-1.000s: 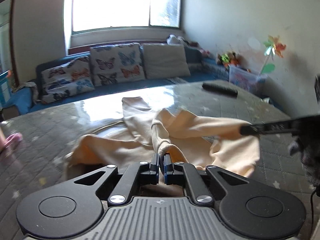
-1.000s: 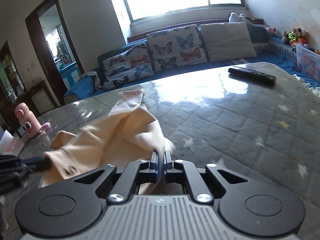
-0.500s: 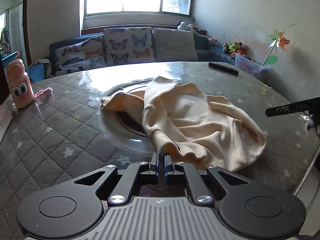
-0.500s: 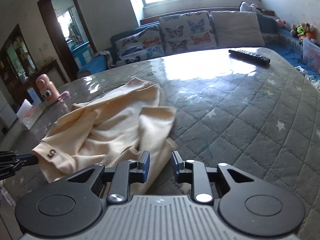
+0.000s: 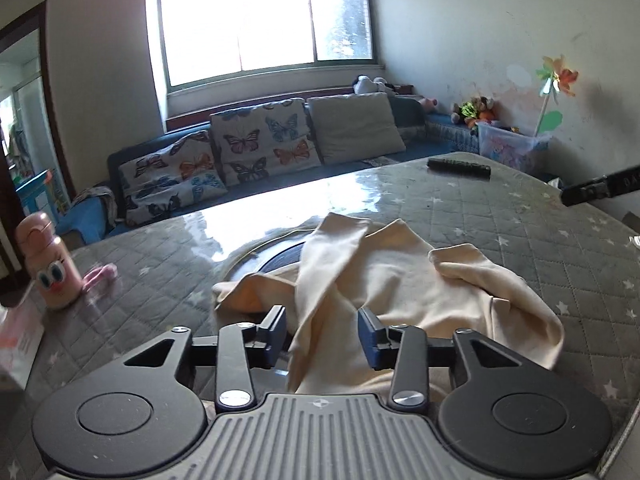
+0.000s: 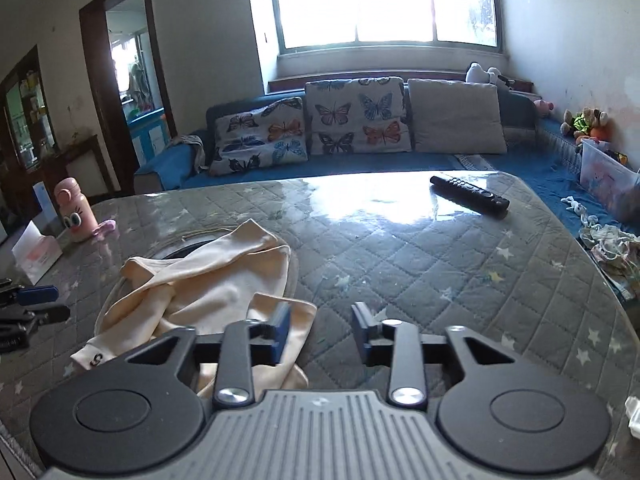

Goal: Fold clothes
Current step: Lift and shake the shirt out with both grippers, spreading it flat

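my left tool [image 5: 322, 334] is spread wide, a fold of the cream garment [image 5: 404, 292] lying loose between its fingers, nothing gripped. my right tool [image 6: 320, 330] is wide too; its left finger [image 6: 280, 330] sits over the garment's near edge and its right finger over bare bench [image 6: 460, 272]. the garment lies crumpled on the bench, a sleeve stretched toward the window. a remote [image 6: 469, 196] lies well apart at the far side; a pink bottle [image 6: 76, 210] stands by the left edge.

Garment [image 6: 208, 292] lies on the table [image 6: 440, 280], left of the remote [image 6: 470, 197].
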### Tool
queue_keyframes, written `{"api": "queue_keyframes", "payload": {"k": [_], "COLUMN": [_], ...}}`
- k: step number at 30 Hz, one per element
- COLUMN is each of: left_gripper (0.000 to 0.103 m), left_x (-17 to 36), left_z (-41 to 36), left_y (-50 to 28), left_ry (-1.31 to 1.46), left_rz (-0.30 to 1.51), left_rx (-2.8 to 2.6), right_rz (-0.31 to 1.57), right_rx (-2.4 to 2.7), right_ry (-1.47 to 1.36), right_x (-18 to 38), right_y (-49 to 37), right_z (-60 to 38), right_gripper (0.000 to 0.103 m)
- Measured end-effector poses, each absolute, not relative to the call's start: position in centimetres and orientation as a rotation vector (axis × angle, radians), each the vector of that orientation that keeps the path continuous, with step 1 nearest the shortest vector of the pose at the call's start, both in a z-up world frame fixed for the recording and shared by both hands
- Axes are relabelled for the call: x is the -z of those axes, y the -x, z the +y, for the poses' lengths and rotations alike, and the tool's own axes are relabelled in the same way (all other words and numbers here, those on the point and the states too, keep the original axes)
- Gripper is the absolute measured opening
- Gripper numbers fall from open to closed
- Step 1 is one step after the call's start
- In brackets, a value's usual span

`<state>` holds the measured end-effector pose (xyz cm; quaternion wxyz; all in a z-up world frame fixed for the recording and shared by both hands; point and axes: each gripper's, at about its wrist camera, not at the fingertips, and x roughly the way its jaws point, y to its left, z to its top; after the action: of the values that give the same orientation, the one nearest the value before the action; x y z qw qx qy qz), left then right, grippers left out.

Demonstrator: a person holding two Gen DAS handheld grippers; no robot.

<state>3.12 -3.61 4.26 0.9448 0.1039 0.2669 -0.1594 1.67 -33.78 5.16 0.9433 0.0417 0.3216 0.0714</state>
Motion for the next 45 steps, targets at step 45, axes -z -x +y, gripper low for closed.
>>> {"api": "queue_keyframes", "payload": {"k": [45], "left_gripper": [0.009], "left_x": [-5.4], "left_z": [4.5], "left_y": [-8.1], "left_ry": [0.021], "left_rz": [0.565], "left_rx": [0.052], "right_rz": [0.731], "right_rx": [0.102], "right_ry": [-0.12], "right_x": [2.7], "right_y": [-4.6], "right_z": [-38.4], "right_gripper": [0.004]}}
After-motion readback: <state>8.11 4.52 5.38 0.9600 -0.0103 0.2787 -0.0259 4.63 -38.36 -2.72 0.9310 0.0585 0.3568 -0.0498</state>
